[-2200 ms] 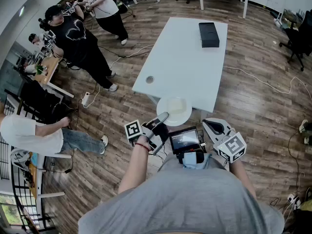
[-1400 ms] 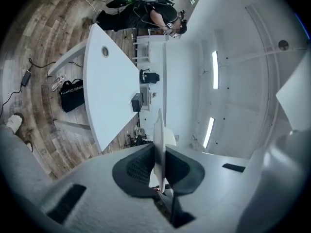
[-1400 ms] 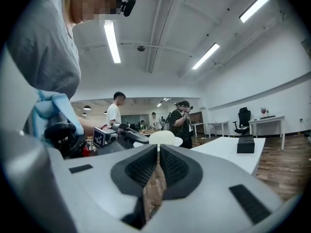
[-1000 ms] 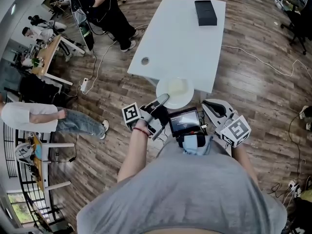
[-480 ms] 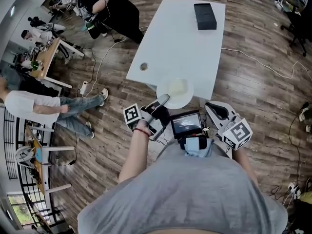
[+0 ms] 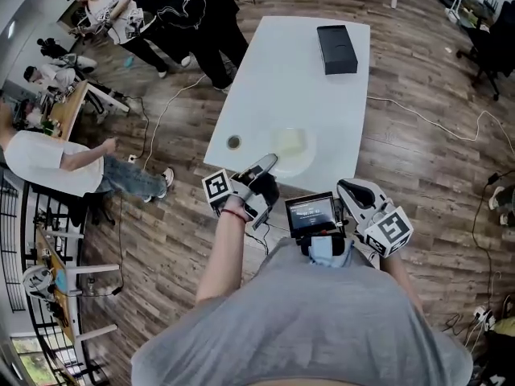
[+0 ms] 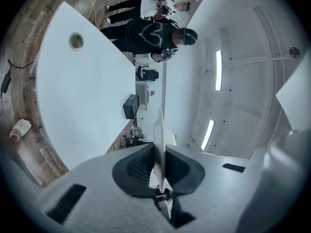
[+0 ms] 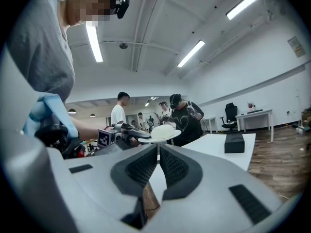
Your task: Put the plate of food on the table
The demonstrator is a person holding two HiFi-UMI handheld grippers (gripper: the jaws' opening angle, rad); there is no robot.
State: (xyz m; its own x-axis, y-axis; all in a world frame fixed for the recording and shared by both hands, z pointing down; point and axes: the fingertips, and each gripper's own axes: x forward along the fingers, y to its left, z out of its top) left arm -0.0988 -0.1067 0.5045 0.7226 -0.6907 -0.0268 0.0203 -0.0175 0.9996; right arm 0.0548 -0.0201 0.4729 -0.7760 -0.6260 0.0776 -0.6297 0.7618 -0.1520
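A white plate (image 6: pixel 294 153) with a pale mound of food hangs above the near end of the white table (image 6: pixel 298 79). My left gripper (image 6: pixel 264 167) is shut on the plate's near rim. In the left gripper view the plate (image 7: pixel 159 127) shows edge-on, pinched between the jaws of the left gripper (image 7: pixel 159 148). My right gripper (image 6: pixel 351 190) is held near my body, right of the plate, jaws together with nothing in them. The right gripper view shows the plate (image 8: pixel 163 132) from the side, beyond the right gripper (image 8: pixel 158 150).
A black box (image 6: pixel 337 48) lies at the table's far end and a round cable hole (image 6: pixel 233 142) sits near its left corner. Several people (image 6: pixel 185 14) stand beyond the table's left side. Cables (image 6: pixel 426 131) trail over the wooden floor. A small screen (image 6: pixel 310 213) hangs at my chest.
The plate, held by the left gripper, has moved forward from the table's near edge to above its surface. The people at the left have shifted about. The right gripper stays shut.
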